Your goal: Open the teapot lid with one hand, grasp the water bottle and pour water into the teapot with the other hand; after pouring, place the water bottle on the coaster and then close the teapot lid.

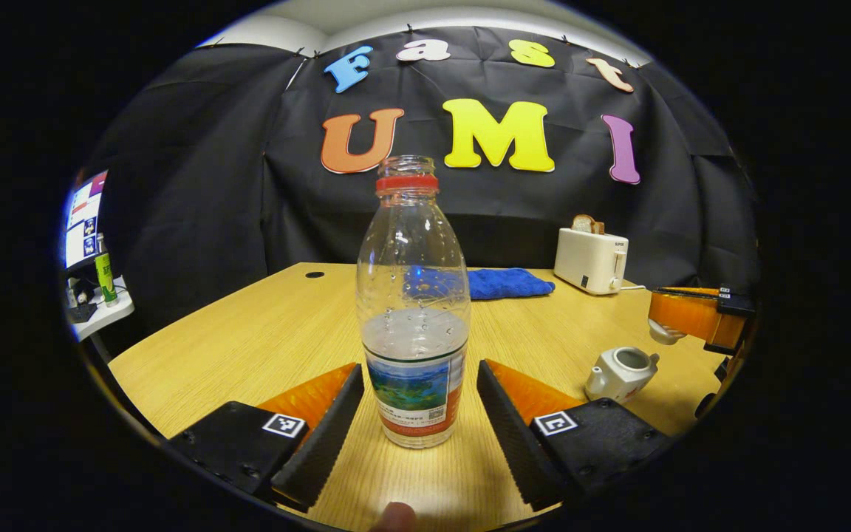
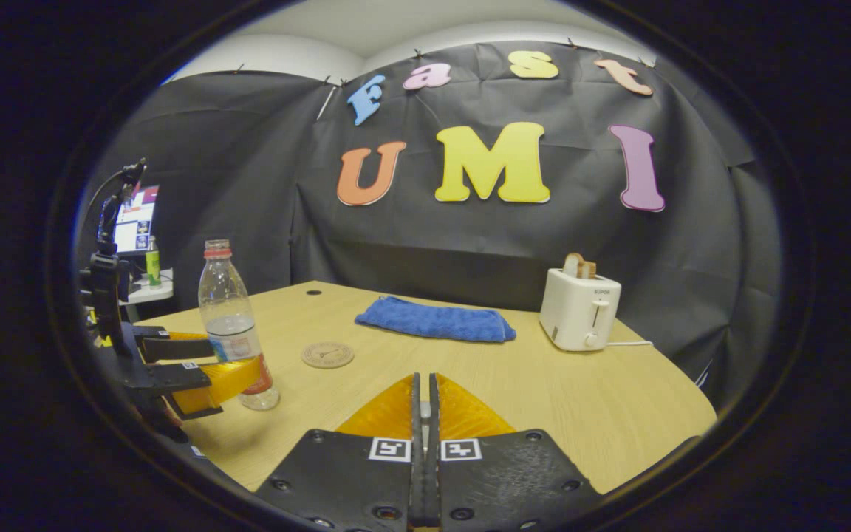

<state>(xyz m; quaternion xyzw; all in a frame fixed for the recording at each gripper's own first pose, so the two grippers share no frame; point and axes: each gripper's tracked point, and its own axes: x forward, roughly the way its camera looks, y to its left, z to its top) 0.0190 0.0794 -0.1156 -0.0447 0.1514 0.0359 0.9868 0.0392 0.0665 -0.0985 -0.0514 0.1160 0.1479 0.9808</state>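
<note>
The left gripper [image 1: 419, 414] stood wide open, its fingers flanking the uncapped clear plastic water bottle [image 1: 412, 310] without touching it. The right gripper [image 2: 423, 414] was nearly closed on something small, hard to identify. The lidless white teapot [image 1: 621, 373] sat rightward; beyond lay the round coaster [image 2: 327, 355], the blue towel [image 2: 436, 320] and bare wooden table [image 2: 580, 399].

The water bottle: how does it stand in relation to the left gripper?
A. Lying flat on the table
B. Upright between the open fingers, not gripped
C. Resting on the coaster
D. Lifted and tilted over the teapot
B: the water bottle stands upright on the table, the left gripper open, gaps showing on both sides.
</note>
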